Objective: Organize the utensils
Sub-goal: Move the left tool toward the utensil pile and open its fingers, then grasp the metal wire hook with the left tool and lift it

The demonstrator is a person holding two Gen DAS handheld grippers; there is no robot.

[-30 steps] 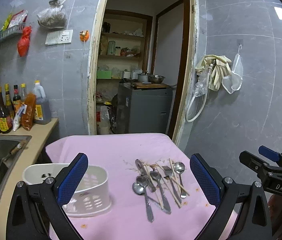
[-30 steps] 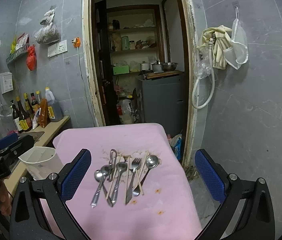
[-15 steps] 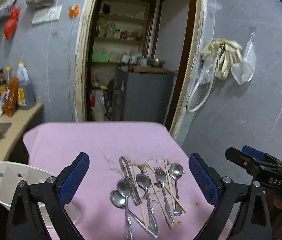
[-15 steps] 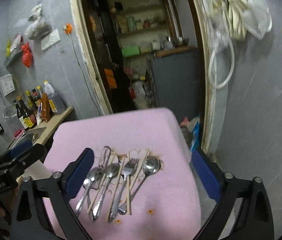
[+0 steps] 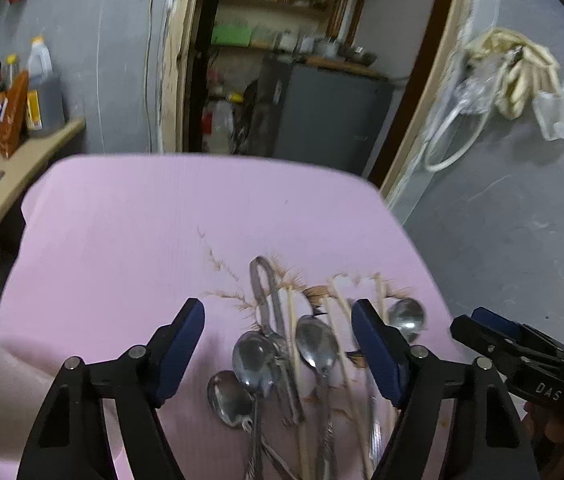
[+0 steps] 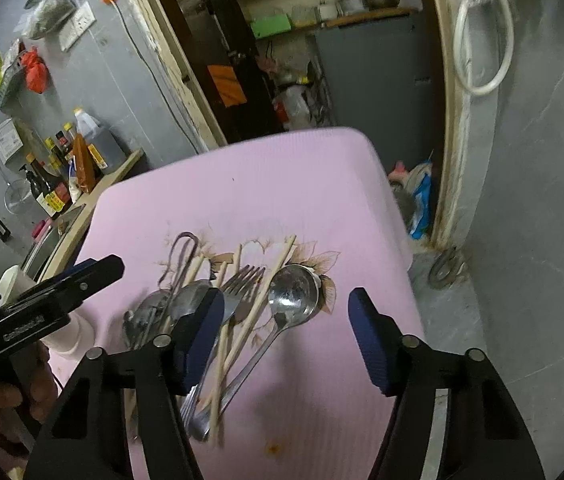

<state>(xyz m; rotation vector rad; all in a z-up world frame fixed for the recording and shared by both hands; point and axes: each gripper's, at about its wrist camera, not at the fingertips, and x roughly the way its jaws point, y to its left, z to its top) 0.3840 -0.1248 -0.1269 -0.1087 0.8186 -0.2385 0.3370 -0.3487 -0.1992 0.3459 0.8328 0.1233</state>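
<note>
Steel spoons (image 5: 256,358), fork (image 6: 238,292) & chopsticks (image 6: 260,300) on pink table (image 5: 130,220); I've both tongs, left gripper (image 5: 278,344) & right gripper (image 6: 286,332), spread wide, empty.

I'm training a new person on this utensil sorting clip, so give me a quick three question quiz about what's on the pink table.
1. True or false: the right hand-held gripper is shut on the fork.
2. Multiple choice: the large spoon lies at which end of the utensil row? A) toward the doorway wall B) toward the sink C) the middle
3. Fill in: the pale sticks among the spoons are ____.

Key: 1 false, both hand-held grippers, including the left hand-held gripper, are open. 2 A. 3 chopsticks.
</note>
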